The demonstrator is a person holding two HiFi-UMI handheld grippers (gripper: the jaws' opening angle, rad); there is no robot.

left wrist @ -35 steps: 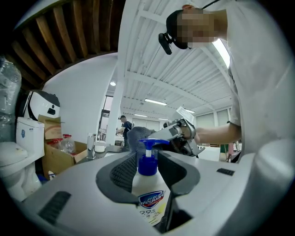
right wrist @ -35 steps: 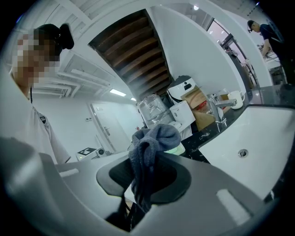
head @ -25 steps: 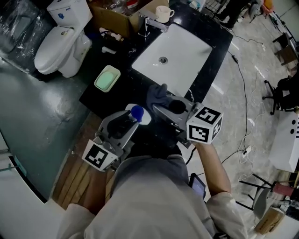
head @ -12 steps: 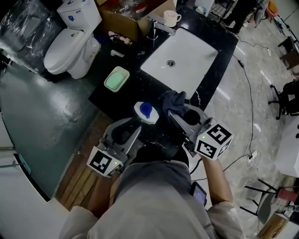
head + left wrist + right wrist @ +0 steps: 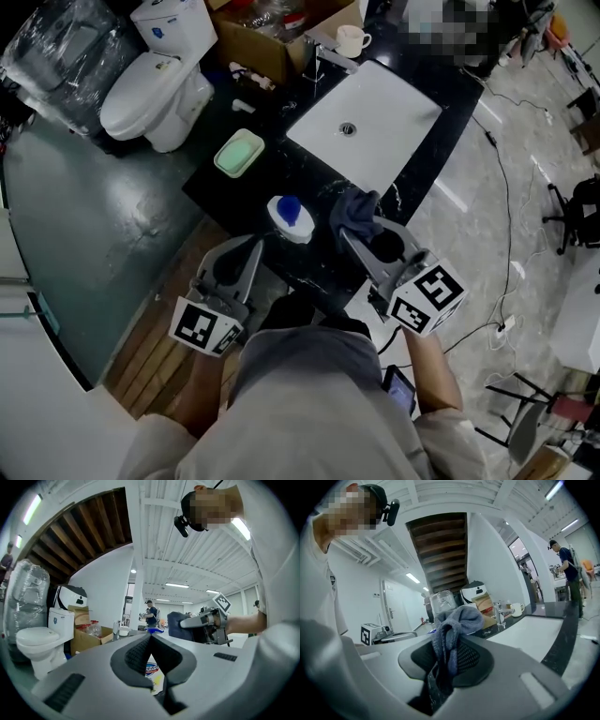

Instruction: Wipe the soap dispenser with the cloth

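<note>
The soap dispenser [image 5: 286, 217], white with a blue cap, stands upright at the front edge of the black counter [image 5: 234, 192]. My left gripper [image 5: 251, 247] sits just short of it. Its jaws have just been closing and now meet with nothing between them. In the left gripper view the dispenser [image 5: 151, 671] shows beyond the shut left gripper [image 5: 151, 637]. My right gripper [image 5: 361, 228] is shut on a grey-blue cloth [image 5: 354, 210], to the right of the dispenser and apart from it. In the right gripper view the cloth [image 5: 454, 623] bunches up out of the right gripper [image 5: 449, 654].
A white sink [image 5: 370, 108] with a faucet [image 5: 330, 56] and a mug [image 5: 352, 39] lies beyond. A green soap dish [image 5: 239, 152] sits to the left on the counter. A toilet [image 5: 155, 89] and a cardboard box [image 5: 281, 37] stand at the back left. Cables run over the floor on the right.
The left gripper has drawn back from the dispenser, which now stands free on the counter, and its jaws have closed. The right gripper still holds the cloth and has shifted slightly.
</note>
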